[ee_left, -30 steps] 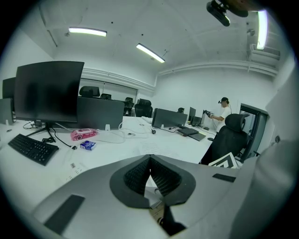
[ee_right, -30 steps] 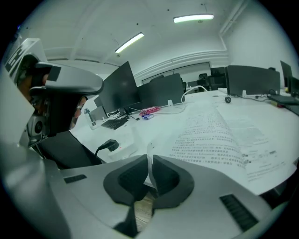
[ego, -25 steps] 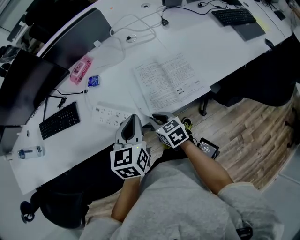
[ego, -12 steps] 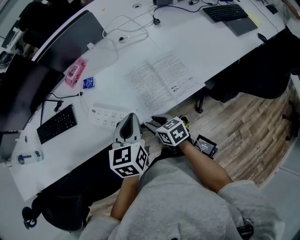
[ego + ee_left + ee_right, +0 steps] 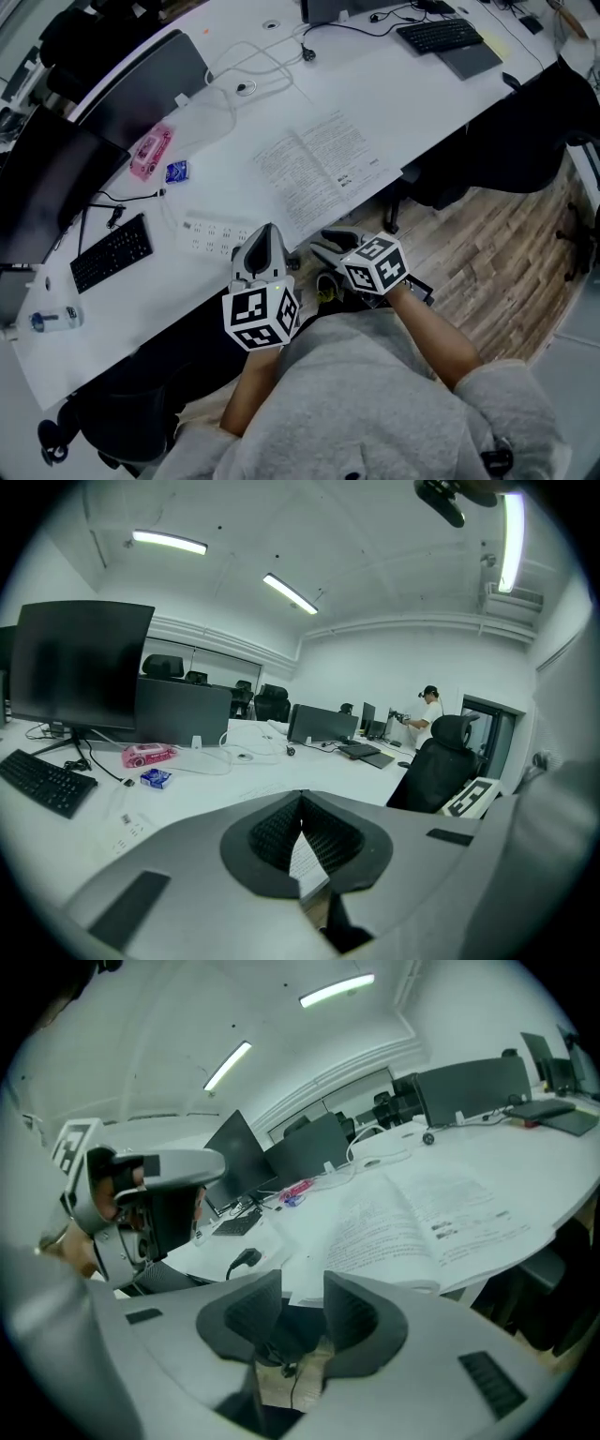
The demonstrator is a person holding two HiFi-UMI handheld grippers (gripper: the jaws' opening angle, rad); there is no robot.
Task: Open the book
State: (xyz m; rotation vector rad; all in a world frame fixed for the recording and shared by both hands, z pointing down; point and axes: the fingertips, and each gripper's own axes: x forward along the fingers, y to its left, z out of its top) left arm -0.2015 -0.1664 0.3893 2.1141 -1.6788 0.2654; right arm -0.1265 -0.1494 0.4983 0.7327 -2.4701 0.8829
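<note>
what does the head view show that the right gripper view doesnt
Only the head view: the bottle and the marker cube on the right hand-held gripper. Only the right gripper view: the ceiling lights and that gripper's own jaws, just opened, apart with nothing between them. Both: the open book on the desk and the left hand-held gripper.

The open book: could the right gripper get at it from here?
Probably yes. The right gripper hangs just off the edge of the desk, near a corner of the book, with nothing between them. Its jaws have just been opening and stand apart, empty.
</note>
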